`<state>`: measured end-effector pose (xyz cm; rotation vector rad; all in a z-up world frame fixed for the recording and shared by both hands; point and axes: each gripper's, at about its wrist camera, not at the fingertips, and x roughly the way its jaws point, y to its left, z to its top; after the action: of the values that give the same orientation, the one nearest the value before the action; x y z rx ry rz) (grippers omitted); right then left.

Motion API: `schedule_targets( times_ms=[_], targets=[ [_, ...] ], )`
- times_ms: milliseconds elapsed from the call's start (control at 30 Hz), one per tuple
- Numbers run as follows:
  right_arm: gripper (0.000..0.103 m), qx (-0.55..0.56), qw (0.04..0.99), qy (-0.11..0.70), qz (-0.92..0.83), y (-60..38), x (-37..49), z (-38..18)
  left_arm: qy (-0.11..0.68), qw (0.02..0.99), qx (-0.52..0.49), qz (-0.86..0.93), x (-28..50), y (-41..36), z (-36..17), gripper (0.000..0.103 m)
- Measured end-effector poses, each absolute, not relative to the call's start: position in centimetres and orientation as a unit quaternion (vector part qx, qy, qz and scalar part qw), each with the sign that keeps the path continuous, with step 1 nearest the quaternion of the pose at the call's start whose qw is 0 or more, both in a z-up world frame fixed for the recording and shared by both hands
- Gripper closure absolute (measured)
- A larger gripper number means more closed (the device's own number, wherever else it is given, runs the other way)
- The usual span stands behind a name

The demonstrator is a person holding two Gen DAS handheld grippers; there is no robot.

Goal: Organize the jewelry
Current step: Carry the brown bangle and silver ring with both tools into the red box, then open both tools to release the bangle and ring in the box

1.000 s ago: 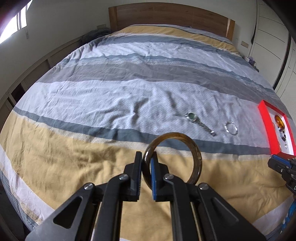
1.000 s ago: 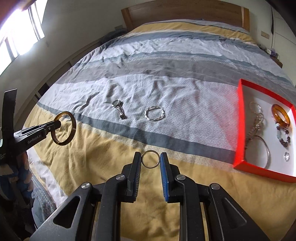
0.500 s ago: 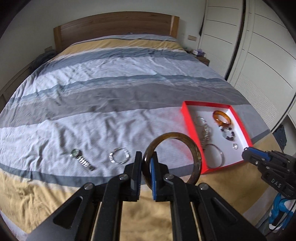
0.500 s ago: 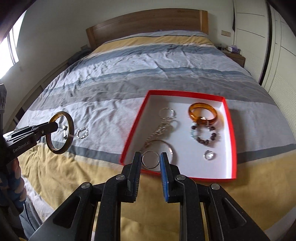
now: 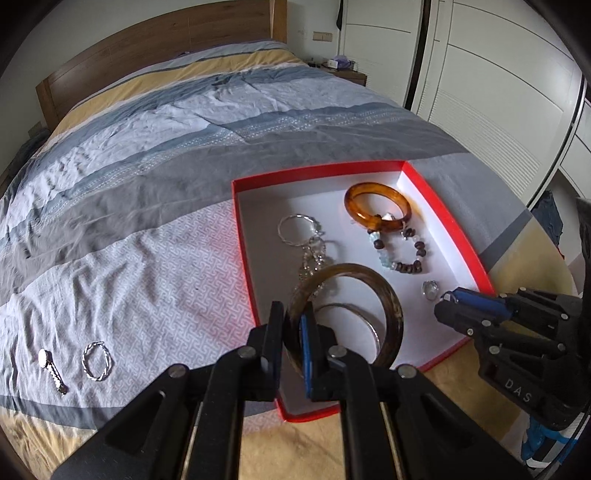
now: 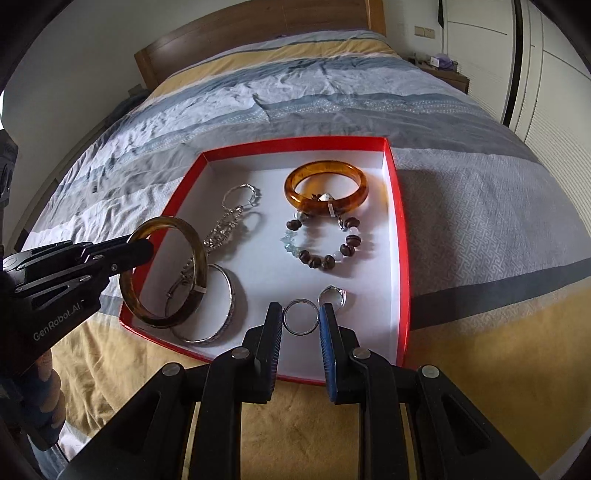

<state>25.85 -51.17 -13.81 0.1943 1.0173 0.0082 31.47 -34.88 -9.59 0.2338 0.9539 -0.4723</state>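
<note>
While a striped duvet (image 5: 147, 192) covers the bed, wooden headboard (image 6: 258, 33) at 12 o'clock and white wardrobe doors (image 5: 498, 92) at 2, the red tray (image 6: 400, 229) sits on it holding an amber bangle (image 6: 327, 186) and bead bracelet (image 6: 321, 245). Left gripper (image 5: 293, 334) pinches a dark bangle (image 5: 391, 314) over the tray; right gripper (image 6: 301, 325) pinches a thin ring (image 6: 301, 316) above the tray's near edge. Only the left view shows the watch (image 5: 51, 371) and twisted bracelet (image 5: 96, 360) at 8 o'clock

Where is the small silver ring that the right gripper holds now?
In the right wrist view the small silver ring sits between the right gripper's fingers, over the near part of the red box, just left of a stone ring.
</note>
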Motion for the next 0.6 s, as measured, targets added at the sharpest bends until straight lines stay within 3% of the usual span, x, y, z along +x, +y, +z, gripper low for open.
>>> schedule_targets(
  times_ms=[600],
  targets=[
    [0.079, 0.067, 0.848, 0.526, 0.0, -51.2, 26.8, -15.6, 0.492, 0.837, 0.124, -0.204, 33.2, -36.1, -13.0, 0.094]
  ],
)
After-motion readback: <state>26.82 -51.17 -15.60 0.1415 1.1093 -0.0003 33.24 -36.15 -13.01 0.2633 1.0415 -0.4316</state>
